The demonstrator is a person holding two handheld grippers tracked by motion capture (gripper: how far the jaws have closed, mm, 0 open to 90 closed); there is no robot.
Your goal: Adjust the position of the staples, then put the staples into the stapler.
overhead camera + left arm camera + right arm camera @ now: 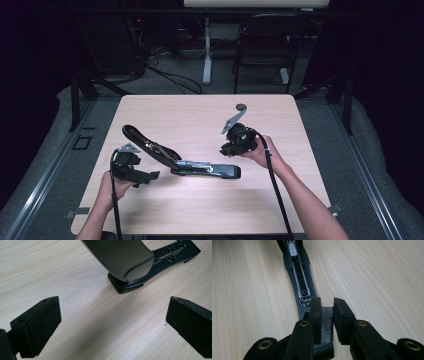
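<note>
A long black stapler [200, 167] lies swung open in the middle of the table, its top arm [145, 142] raised toward the left. The left gripper view looks at the rounded arm end [120, 257] and the base [160, 260]. My left gripper [145, 176] [112, 320] stands open just short of the hinge end, nothing between its pads. My right gripper [231, 149] [327, 307] is shut on a strip of staples [327, 325], hovering over the front end of the stapler's open staple channel [299, 280].
A small dark round object [241, 106] sits near the table's far edge. Beyond the table [280, 200] stand a black chair [265, 45] and a white post [207, 55]. Bare wood lies in front of and to the right of the stapler.
</note>
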